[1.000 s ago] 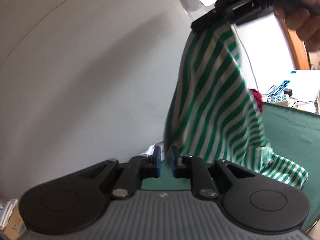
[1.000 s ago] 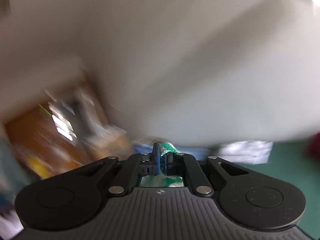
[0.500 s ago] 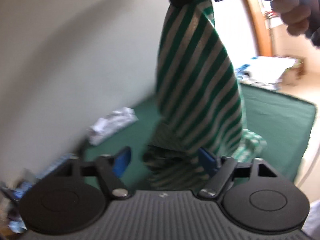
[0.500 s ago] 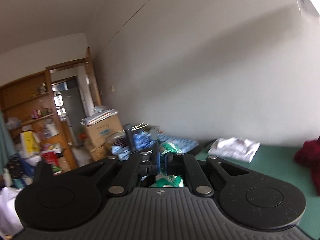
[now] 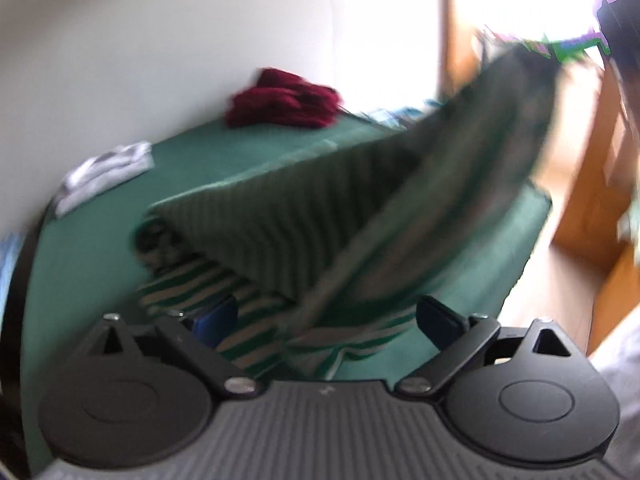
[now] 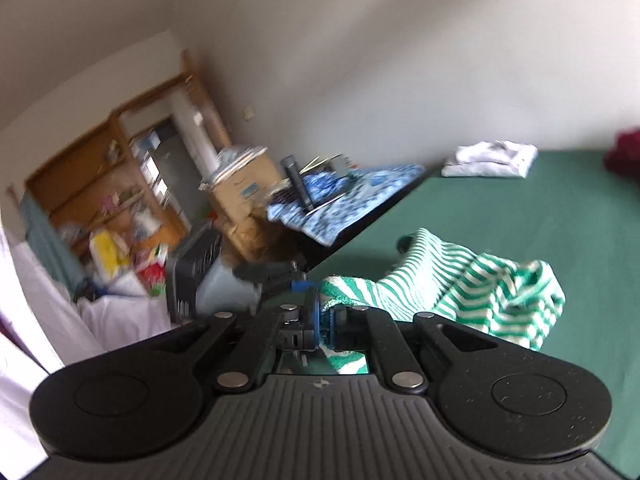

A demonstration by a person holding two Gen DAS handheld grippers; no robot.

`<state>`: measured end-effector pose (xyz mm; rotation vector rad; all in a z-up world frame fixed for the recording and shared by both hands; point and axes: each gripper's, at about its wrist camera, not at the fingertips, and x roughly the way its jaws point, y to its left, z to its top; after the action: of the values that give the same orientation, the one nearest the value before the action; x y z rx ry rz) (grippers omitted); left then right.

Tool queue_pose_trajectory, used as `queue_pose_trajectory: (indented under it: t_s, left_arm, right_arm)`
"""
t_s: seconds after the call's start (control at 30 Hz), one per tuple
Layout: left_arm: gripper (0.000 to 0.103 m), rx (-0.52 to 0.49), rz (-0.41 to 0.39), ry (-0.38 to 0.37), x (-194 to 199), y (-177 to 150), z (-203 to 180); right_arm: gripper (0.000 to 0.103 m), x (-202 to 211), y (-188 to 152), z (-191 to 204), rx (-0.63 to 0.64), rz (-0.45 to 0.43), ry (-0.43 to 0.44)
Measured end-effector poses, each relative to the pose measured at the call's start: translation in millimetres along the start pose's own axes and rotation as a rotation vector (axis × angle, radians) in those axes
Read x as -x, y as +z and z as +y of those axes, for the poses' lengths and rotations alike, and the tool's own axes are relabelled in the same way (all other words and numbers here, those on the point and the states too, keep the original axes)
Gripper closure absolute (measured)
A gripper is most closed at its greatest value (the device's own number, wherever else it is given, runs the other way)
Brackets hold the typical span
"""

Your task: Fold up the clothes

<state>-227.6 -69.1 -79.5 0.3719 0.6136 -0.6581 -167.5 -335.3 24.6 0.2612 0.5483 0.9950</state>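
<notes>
A green-and-white striped garment (image 5: 280,232) lies partly on the green table (image 5: 80,260), one end stretched up and to the right, blurred. My left gripper (image 5: 326,316) hovers low over it. Its jaws are opening wide, with striped cloth lying between them and neither pad pressing on it. In the right wrist view my right gripper (image 6: 326,314) is shut on the striped garment's (image 6: 480,288) edge, and the rest is bunched on the table (image 6: 560,208). The left gripper's finger with its blue pad (image 6: 298,286) shows just ahead of it.
A dark red garment (image 5: 284,100) and a folded white one (image 5: 104,168) lie at the table's far side by the wall. Off the table's left end are a blue patterned cloth (image 6: 344,200), cardboard boxes (image 6: 244,188) and wooden shelves (image 6: 100,168).
My left gripper has opened wide, let go of the garment's lower corner and tipped down toward the table. My right gripper has sunk with the garment, which now rests bunched on the table.
</notes>
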Motion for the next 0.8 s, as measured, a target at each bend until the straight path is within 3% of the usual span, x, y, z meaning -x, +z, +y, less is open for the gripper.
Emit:
queue_pose_trajectory:
  t_s: [0.07, 0.1, 0.13, 0.17, 0.2, 0.23, 0.37, 0.5, 0.63, 0.73, 0.8]
  left_arm:
    - [0.011, -0.094, -0.012, 0.019, -5, 5, -19]
    - [0.02, -0.14, -0.018, 0.037, -7, 7, -28]
    - [0.042, -0.174, -0.011, 0.058, -11, 10, -34]
    - [0.055, -0.194, 0.005, 0.072, -14, 14, -35]
    - [0.084, -0.202, 0.023, 0.081, -17, 17, -35]
    - [0.097, -0.193, 0.036, 0.083, -16, 19, -33]
    - [0.098, -0.171, 0.044, 0.148, 11, 8, -30]
    - [0.098, -0.112, 0.098, 0.164, 44, -13, -32]
    - [0.098, -0.036, 0.192, 0.164, 37, -35, -51]
    - [0.098, 0.02, 0.201, 0.143, 33, -38, -61]
    - [0.098, 0.06, 0.202, 0.138, 34, -40, -62]
  right_arm:
    - [0.098, 3, 2, 0, -0.028, -0.04, -0.028]
    - [0.097, 4, 2, 0, -0.039, -0.058, -0.04]
    - [0.097, 5, 0, -1, -0.05, -0.069, -0.045]
    - [0.096, 3, 1, -1, -0.054, -0.075, -0.048]
    - [0.096, 1, 2, -1, -0.052, -0.076, -0.051]
    - [0.096, -1, 1, -2, -0.046, -0.075, -0.054]
    - [0.095, -1, -3, -1, -0.031, -0.049, -0.038]
    - [0.096, 3, -9, 10, -0.023, -0.013, 0.077]
    - [0.097, -19, -17, 16, -0.015, 0.049, 0.138]
    - [0.099, -41, -17, 15, -0.03, 0.055, 0.197]
    - [0.099, -58, -19, 20, 0.025, 0.104, 0.168]
